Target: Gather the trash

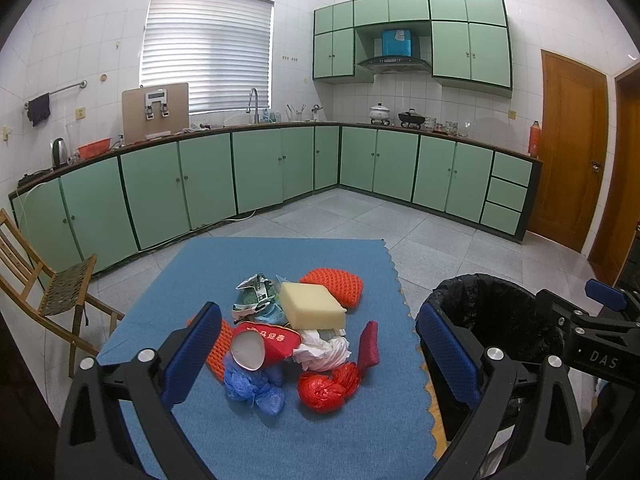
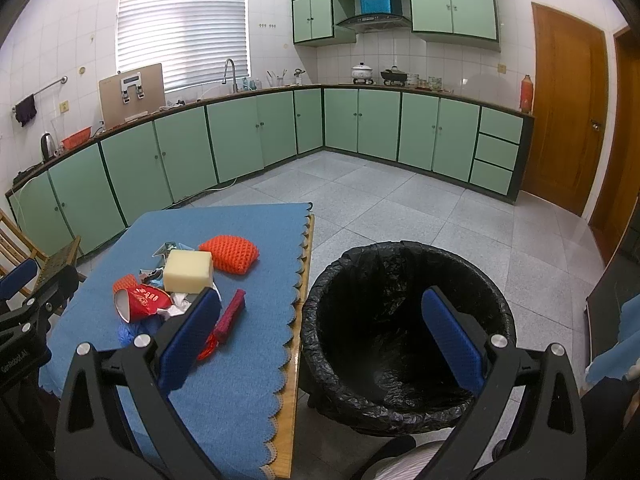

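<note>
Blue-matted counter (image 1: 320, 432) bears light, crushable trash (image 1: 292, 340) — both tools, left tool (image 1: 320, 354) and right tool (image 2: 322, 338), gape wide and empty, so pinch the red bag (image 1: 326, 388) at its bunched knot.

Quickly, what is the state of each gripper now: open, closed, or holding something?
Left gripper: open, holding nothing, above the trash pile.
Right gripper: open, holding nothing, over the black-lined bin.

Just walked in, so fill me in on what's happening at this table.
A person is holding a pair of tongs in each hand to clear trash. Both the left tongs and the right tongs are open and empty. The pile, including a yellow sponge, a red paper cup and a red plastic bag, sits on the blue mat. The black-lined bin beside the table looks empty.
</note>
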The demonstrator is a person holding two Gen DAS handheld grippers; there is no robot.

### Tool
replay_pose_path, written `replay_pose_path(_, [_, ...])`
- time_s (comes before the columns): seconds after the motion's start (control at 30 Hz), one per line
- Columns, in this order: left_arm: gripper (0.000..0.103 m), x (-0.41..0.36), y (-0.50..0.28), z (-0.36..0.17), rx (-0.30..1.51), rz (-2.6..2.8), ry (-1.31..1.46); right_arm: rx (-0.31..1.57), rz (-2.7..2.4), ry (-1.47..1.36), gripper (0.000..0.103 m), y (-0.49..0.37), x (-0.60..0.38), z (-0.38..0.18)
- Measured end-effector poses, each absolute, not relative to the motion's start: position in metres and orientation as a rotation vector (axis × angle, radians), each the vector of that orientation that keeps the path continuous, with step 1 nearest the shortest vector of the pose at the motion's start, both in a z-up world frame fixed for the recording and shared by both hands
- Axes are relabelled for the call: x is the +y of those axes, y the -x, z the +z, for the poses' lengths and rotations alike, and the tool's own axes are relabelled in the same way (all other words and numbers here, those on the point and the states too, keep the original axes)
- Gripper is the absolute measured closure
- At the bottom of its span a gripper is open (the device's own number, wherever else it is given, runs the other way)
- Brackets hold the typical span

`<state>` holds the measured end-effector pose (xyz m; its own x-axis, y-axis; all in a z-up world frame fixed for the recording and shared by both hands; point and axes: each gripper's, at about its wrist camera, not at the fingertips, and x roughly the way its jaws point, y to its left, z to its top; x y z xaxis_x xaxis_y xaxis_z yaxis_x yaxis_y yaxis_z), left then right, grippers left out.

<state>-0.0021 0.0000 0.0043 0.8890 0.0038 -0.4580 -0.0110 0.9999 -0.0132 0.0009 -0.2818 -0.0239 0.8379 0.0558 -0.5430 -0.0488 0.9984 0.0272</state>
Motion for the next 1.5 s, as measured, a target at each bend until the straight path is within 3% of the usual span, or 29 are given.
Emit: replay_pose_path(1.5, [0.006,0.003,-0.001,0.001,0.483,0.007,0.015,0.57,0.051,-0.008,0.005,-0.006,-0.275,-0.024])
